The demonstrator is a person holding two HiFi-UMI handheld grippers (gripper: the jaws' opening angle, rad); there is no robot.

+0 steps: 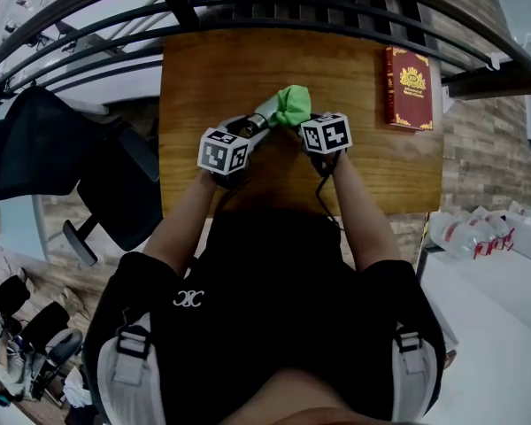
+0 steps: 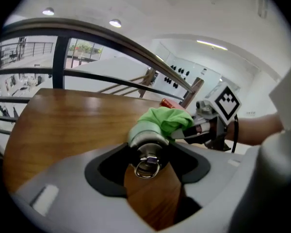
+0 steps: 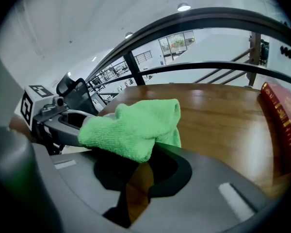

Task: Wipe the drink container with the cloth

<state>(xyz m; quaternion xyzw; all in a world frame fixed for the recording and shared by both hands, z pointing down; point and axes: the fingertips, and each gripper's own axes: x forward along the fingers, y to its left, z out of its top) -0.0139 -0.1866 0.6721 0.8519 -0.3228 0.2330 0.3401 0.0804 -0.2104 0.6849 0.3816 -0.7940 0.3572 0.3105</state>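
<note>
My left gripper [image 1: 245, 134] is shut on a metal drink container [image 1: 253, 124] that lies sideways above the wooden table [image 1: 203, 69]. In the left gripper view its ring-topped cap [image 2: 146, 165] points at the camera between the jaws. My right gripper [image 1: 299, 119] is shut on a green cloth [image 1: 292, 104]. The cloth [image 2: 166, 119] is draped over the container's far end and hides most of its body. In the right gripper view the cloth [image 3: 132, 128] fills the space over the jaws, with the left gripper [image 3: 63, 121] just behind it.
A red book [image 1: 410, 87] lies at the table's far right [image 3: 282, 126]. A black metal railing [image 1: 248, 7] runs along the table's far edge. A dark office chair [image 1: 115, 193] stands to the left of the table.
</note>
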